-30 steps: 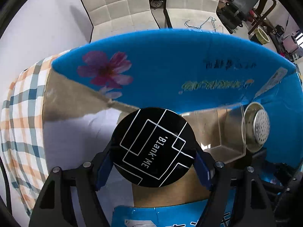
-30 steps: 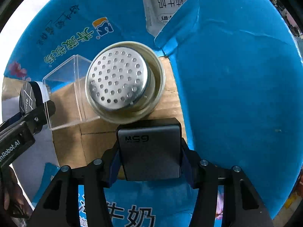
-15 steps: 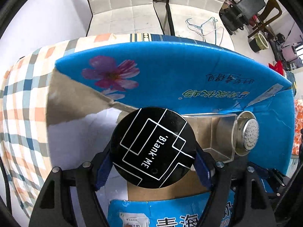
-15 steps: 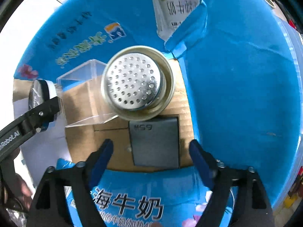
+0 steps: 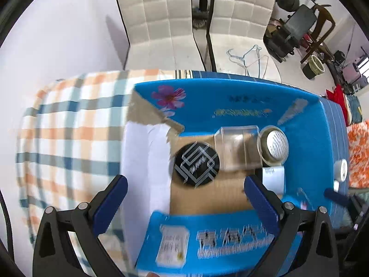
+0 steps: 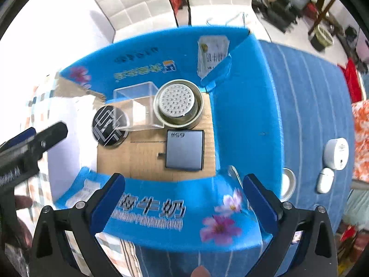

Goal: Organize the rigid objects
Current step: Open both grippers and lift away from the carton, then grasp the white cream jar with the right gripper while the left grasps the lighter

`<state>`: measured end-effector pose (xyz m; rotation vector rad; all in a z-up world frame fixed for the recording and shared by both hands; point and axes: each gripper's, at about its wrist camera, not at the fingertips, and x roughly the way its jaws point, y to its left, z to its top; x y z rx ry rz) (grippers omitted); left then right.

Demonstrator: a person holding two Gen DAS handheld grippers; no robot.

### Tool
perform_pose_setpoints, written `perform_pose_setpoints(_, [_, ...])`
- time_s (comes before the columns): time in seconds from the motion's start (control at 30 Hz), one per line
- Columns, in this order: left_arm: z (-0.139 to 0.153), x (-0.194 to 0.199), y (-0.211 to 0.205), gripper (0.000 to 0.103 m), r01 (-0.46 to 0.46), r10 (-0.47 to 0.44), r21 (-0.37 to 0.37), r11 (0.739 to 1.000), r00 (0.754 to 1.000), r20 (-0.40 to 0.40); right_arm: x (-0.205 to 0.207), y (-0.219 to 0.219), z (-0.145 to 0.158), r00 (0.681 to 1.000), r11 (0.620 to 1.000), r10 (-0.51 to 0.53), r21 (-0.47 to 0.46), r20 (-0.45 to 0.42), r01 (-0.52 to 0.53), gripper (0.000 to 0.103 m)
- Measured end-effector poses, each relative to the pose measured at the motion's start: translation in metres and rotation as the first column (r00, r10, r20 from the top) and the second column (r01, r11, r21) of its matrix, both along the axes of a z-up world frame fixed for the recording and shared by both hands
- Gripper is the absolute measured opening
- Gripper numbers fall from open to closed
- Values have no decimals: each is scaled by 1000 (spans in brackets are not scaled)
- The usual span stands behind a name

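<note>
L wrist: left claw (image 5: pixel 184 196) is wide apart, nothing between the pads. The black disc (image 5: pixel 196 164) lies flat on the cardboard floor of the blue box (image 5: pixel 253 97), straight ahead of the claw and a bit below it, clear of both fingers. Clear cube (image 5: pixel 237 147) sits just right of the disc, touching or nearly so; metal strainer (image 5: pixel 274 144) right of that. Checked cloth (image 5: pixel 69 127) lies left of the box. View is blurred, so edges are approx.

R wrist: right claw (image 6: pixel 183 198) also wide, empty, held above the box's near flap. Grey charger (image 6: pixel 185 149) lies flat on the box floor, dead ahead of the claw, its longer side running away from the cam, just below the strainer (image 6: pixel 178 102) and near touching it. Disc (image 6: pixel 108 127) is far left, w/ the left claw (image 6: pixel 34 136) beside it.

Outside the box, on the striped blue cloth to the right: white round unit (image 6: pixel 335 153), white earbud case (image 6: pixel 325 180), and a metal rim (image 6: pixel 288 182) by the box wall. All lie right of the right claw, so that arm is nearer; my guess is they go in next.
</note>
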<state>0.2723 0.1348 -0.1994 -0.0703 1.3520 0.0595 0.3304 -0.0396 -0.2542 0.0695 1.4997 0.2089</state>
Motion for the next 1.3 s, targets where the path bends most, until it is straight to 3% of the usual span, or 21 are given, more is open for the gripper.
perform_pose_setpoints(0.5, [101, -99, -12, 103, -41, 34, 34, 999, 982, 185, -89, -23, 108, 977, 995, 80, 34, 198, -89, 103])
perform_pose_setpoints(0.83, [135, -126, -36, 103, -43, 36, 22, 999, 969, 242, -120, -57, 164, 955, 993, 68, 76, 287, -94, 103])
perform_pose_setpoints(1.0, [146, -129, -54, 103, -33, 27, 19, 999, 965, 262, -122, -83, 172, 957, 991, 27, 120, 290, -65, 103])
perform_pose_setpoints(1.13, [149, -122, -80, 103, 3, -1, -6, 1000, 962, 272, -118, -137, 163, 965, 986, -83, 163, 248, 43, 103])
perform_pose_setpoints(1.3, [124, -99, -160, 103, 125, -116, -22, 992, 963, 245, -104, -226, 129, 958, 974, -219, 103, 185, 203, 103])
